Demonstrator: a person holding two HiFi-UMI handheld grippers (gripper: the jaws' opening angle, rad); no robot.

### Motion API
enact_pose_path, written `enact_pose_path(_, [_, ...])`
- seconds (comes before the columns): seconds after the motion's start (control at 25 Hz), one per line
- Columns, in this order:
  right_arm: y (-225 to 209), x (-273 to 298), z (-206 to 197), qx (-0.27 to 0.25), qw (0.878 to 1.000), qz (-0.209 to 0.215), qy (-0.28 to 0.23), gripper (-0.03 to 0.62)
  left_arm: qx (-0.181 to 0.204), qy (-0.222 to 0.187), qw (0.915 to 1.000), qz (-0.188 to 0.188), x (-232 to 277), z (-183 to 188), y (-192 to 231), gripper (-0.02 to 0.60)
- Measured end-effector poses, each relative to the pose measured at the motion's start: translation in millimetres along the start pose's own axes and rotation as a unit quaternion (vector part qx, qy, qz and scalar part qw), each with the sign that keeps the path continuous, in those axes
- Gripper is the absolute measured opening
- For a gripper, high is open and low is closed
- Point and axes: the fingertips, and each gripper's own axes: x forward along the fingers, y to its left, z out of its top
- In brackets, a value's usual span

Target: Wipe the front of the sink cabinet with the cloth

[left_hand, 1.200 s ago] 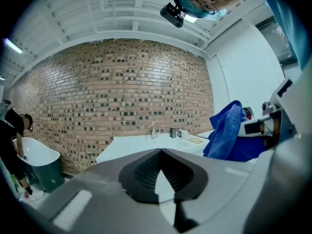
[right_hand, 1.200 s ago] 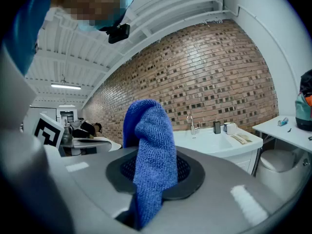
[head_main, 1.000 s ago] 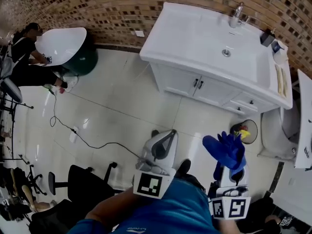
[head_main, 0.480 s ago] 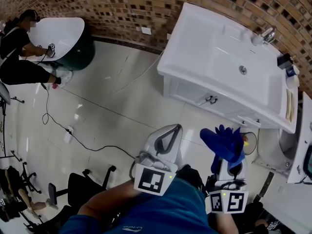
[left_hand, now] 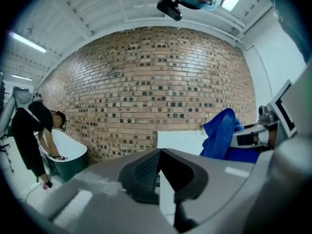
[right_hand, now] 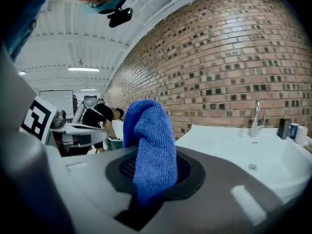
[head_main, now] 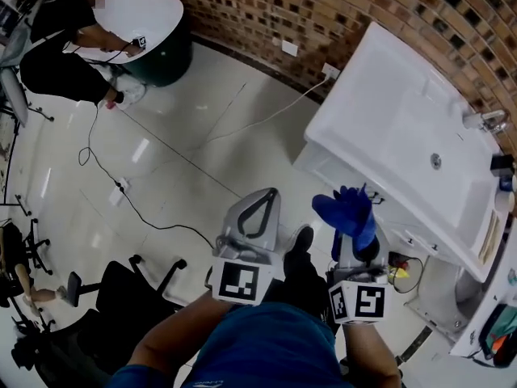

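Brick wall, cloth in right gripper

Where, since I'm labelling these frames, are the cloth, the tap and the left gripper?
cloth (head_main: pixel 346 211), head view, bunched middle.
tap (head_main: pixel 484 120), head view, chrome body.
left gripper (left_hand: pixel 159 153), left gripper view, where its tips meet.

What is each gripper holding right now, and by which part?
The right gripper pinches the blue cloth by its lower end; the rest bunches up above the jaws. The left gripper holds nothing, jaws closed.
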Motion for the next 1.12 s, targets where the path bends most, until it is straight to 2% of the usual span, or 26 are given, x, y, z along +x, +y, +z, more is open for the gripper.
enact_pose_path(0.16, [3.4,53.2,-28.9,-0.011,0.999,0.039,0.03,0.075,-0.046,0.011,0.9967,0.065,13.4,-16.6,18.4,0.005])
enact_pose_path(0.32, [7.5,95.7,-59.4,-0.038,0.995,0.075,0.06,0.075,-0.071,0.01,0.9915,0.109,22.9,-23.9,23.9,0.005])
enact_pose_path(0.4, [11.7,118.5,-76.2,-0.047,0.992,0.088,0.073,0.075,-0.078,0.012,0.9899,0.118,28.4,-30.1,24.7,0.005])
enact_pose_path(0.56, [19.1,161.5,-118.5,-0.058,0.989,0.088,0.108,0.075,-0.053,0.035,0.9925,0.105,45.7,-57.2,29.5,0.005])
enact_pose_path(0.64, [19.5,181.6,-142.0,-0.07,0.987,0.081,0.122,0.075,-0.051,0.041,0.9929,0.099,55.2,-72.7,33.1,0.005])
enact_pose_path(0.84, [16.7,224.3,-185.1,-0.048,0.987,0.036,0.148,0.075,-0.047,0.064,0.9934,0.083,64.8,-107.8,44.2,0.005])
enact_pose_path(1.0, [-2.2,251.6,-210.7,-0.058,0.985,-0.006,0.163,0.075,-0.097,0.067,0.9892,0.086,71.0,-130.6,52.6,0.005])
enact_pose_path(1.12, [-19.2,259.2,-219.0,-0.052,0.984,-0.043,0.165,0.075,-0.124,0.071,0.987,0.072,76.9,-142.5,51.2,0.005])
